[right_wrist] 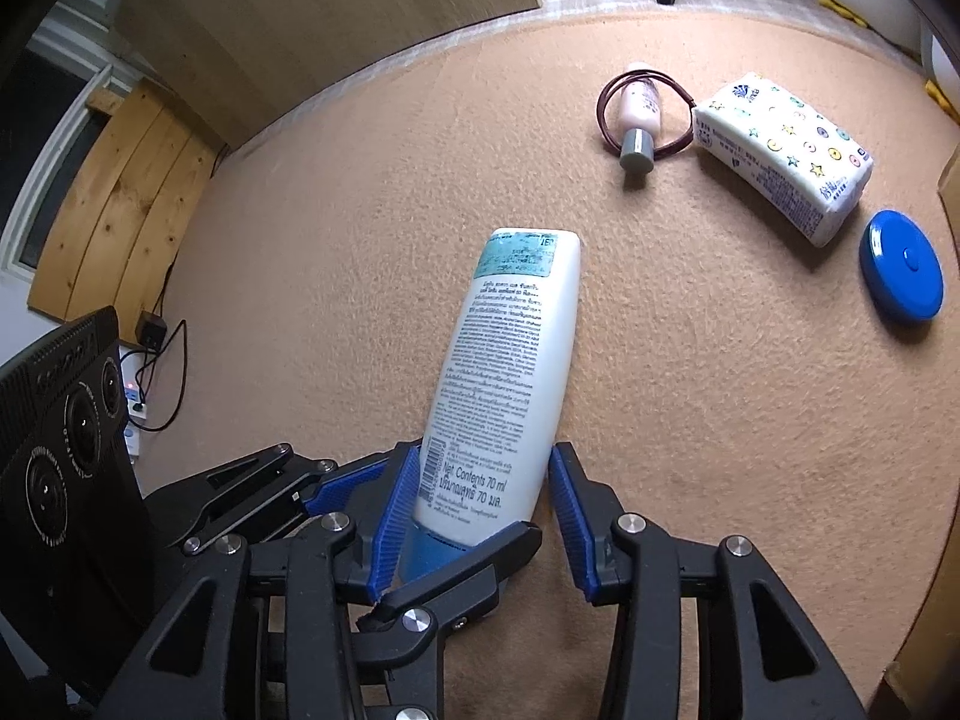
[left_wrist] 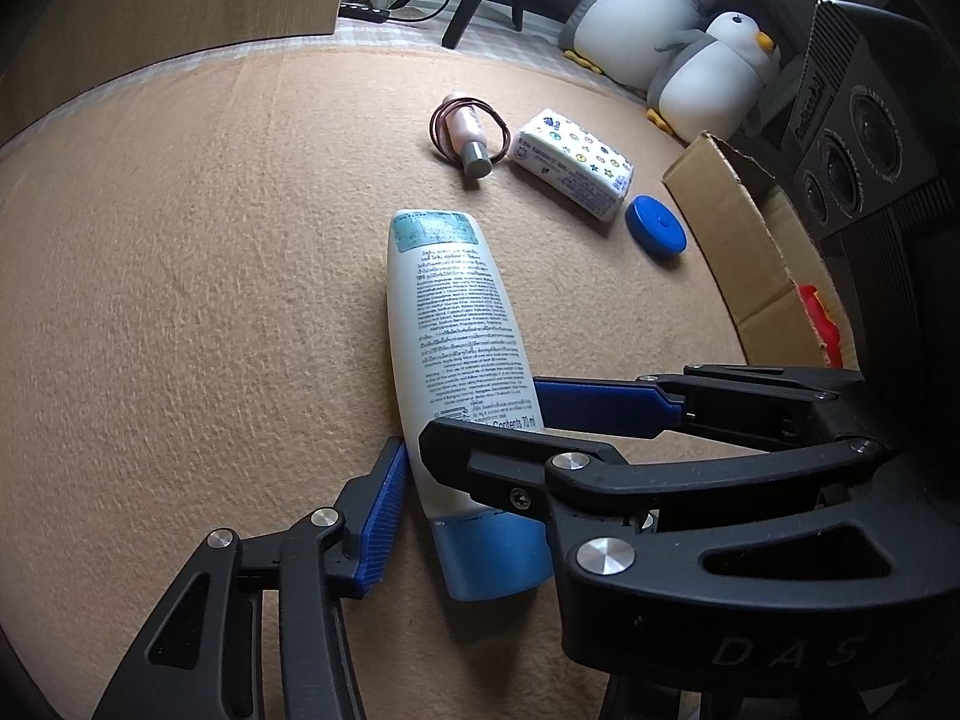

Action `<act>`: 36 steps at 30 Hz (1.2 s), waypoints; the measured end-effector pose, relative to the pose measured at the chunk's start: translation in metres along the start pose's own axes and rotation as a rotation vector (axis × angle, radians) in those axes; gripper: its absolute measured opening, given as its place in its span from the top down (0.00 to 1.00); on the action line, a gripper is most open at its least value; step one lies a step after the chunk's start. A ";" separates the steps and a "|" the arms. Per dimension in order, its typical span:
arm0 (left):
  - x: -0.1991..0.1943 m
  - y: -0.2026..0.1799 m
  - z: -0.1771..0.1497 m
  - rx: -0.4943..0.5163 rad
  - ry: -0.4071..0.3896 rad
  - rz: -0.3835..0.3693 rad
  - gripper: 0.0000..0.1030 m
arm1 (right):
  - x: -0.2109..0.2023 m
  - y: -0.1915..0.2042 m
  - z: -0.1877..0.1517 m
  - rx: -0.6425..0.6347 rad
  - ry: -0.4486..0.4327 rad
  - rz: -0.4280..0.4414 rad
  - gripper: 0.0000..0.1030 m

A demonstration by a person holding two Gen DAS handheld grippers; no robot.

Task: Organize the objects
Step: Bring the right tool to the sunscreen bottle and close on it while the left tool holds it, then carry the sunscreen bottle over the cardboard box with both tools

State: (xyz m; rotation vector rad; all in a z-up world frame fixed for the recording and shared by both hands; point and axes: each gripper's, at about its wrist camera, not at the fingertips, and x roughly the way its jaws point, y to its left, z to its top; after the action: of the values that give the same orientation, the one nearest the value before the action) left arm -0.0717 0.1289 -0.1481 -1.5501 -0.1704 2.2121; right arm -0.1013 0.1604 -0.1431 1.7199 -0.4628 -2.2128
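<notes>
Step in hand: taking hold of the white bottle (right_wrist: 510, 360) with both grippers, near its blue cap end.
Bottle place: it lies flat on the tan carpet (left_wrist: 180, 300), near in the scene, with its bottom end pointing to the far side.
Right gripper (right_wrist: 485, 450): the jaws are half spread around the lower body of the bottle. The left pad touches it and the right pad is just beside it, with a thin strip of carpet showing between, so I judge there is no firm pinch yet.
Left gripper (left_wrist: 480, 468): its left pad lies against the left side of the bottle. Its other finger is covered by the right gripper, so I cannot tell if the jaws pinch.
Already done: probably little. The cardboard box (left_wrist: 738, 240) at the right holds only something red (left_wrist: 819, 318), as far as can be seen.
Still on the carpet: the small pink bottle (left_wrist: 465, 132) inside a ring of brown cord (right_wrist: 606, 108), the tissue pack (left_wrist: 570, 162) just right of it, and the blue round lid (left_wrist: 655, 232) near the box.
Left to do: I judge four things are still to be put away, this bottle first.
</notes>
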 end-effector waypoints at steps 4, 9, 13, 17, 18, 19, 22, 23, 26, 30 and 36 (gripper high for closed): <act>0.000 -0.002 0.001 0.000 -0.004 -0.005 0.49 | 0.000 0.002 0.000 -0.003 -0.006 -0.006 0.60; 0.000 -0.006 0.002 -0.001 -0.007 -0.010 0.49 | -0.002 0.003 0.000 -0.012 -0.017 -0.019 0.61; -0.003 -0.013 0.004 0.000 -0.014 -0.015 0.49 | -0.007 0.003 -0.001 -0.013 -0.028 -0.023 0.61; -0.006 -0.024 0.009 0.013 -0.023 -0.020 0.49 | -0.019 -0.002 -0.002 -0.011 -0.047 -0.026 0.61; -0.007 -0.028 0.010 0.017 -0.027 -0.020 0.49 | -0.021 -0.003 -0.001 -0.009 -0.051 -0.026 0.61; -0.008 -0.031 0.012 0.021 -0.030 -0.021 0.49 | -0.025 -0.004 -0.001 -0.007 -0.056 -0.027 0.61; -0.011 -0.044 0.017 0.037 -0.042 -0.027 0.49 | -0.037 -0.009 -0.001 -0.004 -0.074 -0.030 0.61; -0.011 -0.049 0.019 0.043 -0.046 -0.029 0.49 | -0.042 -0.012 -0.001 -0.001 -0.082 -0.032 0.61; -0.013 -0.067 0.025 0.065 -0.059 -0.040 0.49 | -0.059 -0.023 -0.003 0.007 -0.107 -0.039 0.61; -0.012 -0.095 0.034 0.101 -0.068 -0.063 0.49 | -0.080 -0.037 -0.005 0.023 -0.140 -0.060 0.61; -0.005 -0.148 0.046 0.172 -0.073 -0.106 0.49 | -0.118 -0.065 -0.015 0.060 -0.195 -0.106 0.61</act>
State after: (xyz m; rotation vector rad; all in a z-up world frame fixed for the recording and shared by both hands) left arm -0.0720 0.2665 -0.0769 -1.3390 -0.0800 2.1415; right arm -0.0610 0.2685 -0.0713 1.5980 -0.4985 -2.4796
